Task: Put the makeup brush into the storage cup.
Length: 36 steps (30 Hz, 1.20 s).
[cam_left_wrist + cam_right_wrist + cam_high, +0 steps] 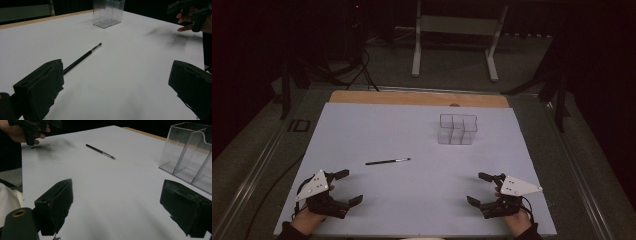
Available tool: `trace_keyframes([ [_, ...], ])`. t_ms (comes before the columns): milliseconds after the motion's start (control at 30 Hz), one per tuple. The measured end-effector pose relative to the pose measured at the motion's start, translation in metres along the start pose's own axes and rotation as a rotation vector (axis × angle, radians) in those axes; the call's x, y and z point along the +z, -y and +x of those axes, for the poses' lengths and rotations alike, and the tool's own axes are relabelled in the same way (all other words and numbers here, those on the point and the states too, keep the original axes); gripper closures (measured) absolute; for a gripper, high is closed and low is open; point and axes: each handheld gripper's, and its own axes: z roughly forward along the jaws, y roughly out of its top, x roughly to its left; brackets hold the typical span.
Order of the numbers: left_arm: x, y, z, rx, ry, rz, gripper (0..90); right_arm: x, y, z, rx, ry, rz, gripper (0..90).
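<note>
While empty, left gripper [346, 188] wide open, right gripper [478, 189] likewise.

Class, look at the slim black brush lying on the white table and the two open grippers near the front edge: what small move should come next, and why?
Probably the left gripper should reach forward to the brush. Its jaws stand open and empty, the brush lies flat and untouched, nearer to it than to the right gripper, and the clear organizer waits beyond.
</note>
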Motion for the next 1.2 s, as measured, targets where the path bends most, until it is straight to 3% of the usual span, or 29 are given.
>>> trace_keyframes([
  [267, -0.001, -0.005, -0.004, 0.016, -0.026, -0.019, 1.3, -0.002, 0.000, -0.001, 0.001, 0.000, -0.015, 11.4],
  [367, -0.002, -0.010, -0.005, -0.032, -0.032, 0.011, 1.3, -0.001, 0.000, -0.001, 0.003, 0.000, -0.015, 11.4],
  [433, -0.004, -0.013, -0.004, -0.061, 0.002, 0.000, 1.2, -0.001, 0.000, -0.001, 0.004, -0.002, -0.014, 11.5],
  [500, -0.005, -0.016, -0.004, -0.057, 0.031, -0.004, 1.2, -0.001, -0.001, -0.001, 0.005, -0.003, -0.018, 11.4],
  [767, 0.008, -0.029, -0.007, -0.007, 0.090, 0.172, 1.2, -0.001, -0.001, 0.000, -0.002, 0.002, -0.019, 11.5],
  [900, 0.009, -0.043, -0.002, 0.015, 0.054, 0.213, 1.2, -0.001, -0.002, 0.001, -0.003, -0.003, -0.019, 11.4],
  [1000, 0.011, -0.052, 0.003, 0.025, 0.056, 0.257, 1.2, -0.001, -0.002, 0.002, -0.007, -0.003, -0.018, 11.4],
  [1200, 0.014, -0.071, 0.010, 0.095, 0.067, 0.327, 1.2, -0.001, -0.002, 0.001, -0.005, -0.005, -0.023, 11.4],
])
